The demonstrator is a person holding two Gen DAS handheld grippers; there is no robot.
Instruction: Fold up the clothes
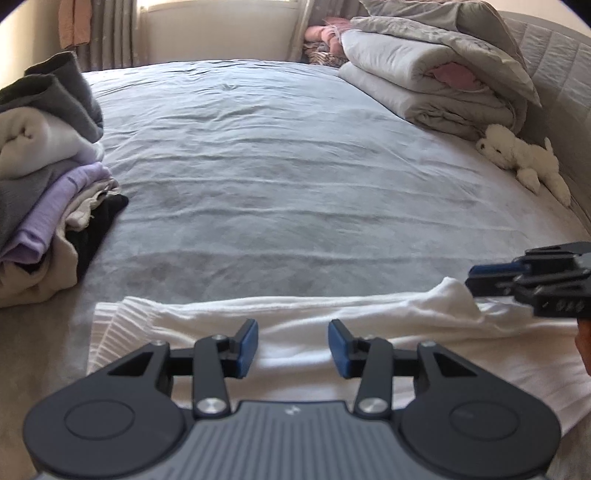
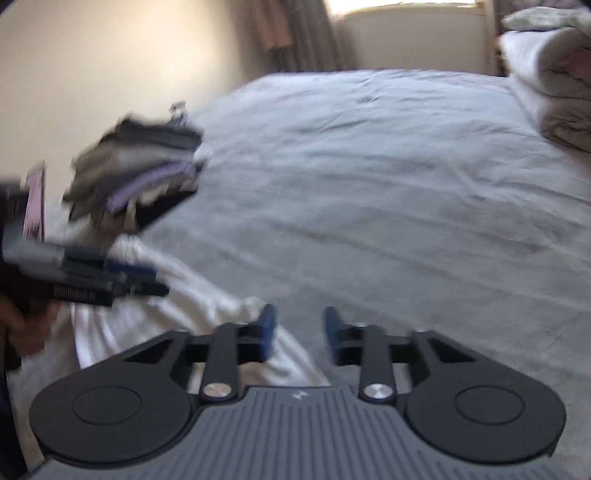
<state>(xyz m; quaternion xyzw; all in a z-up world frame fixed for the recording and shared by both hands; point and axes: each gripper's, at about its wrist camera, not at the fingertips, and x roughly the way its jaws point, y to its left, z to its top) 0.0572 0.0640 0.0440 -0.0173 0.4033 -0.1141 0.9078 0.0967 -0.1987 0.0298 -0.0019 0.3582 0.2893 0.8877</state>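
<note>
A white ribbed-hem knit garment (image 1: 280, 325) lies lengthwise across the grey bedspread (image 1: 258, 166), hem leftward; left gripper (image 1: 293, 349) gapes empty, right gripper (image 2: 299, 334) part-open, gripping nothing.

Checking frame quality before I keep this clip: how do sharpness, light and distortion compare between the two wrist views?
Left wrist view: sharp, with the white garment and clothes pile crisp; the window is blown out; fisheye bends the bed. Right wrist view: motion-blurred throughout, the pile and left gripper smeared; same bright window glare.
</note>
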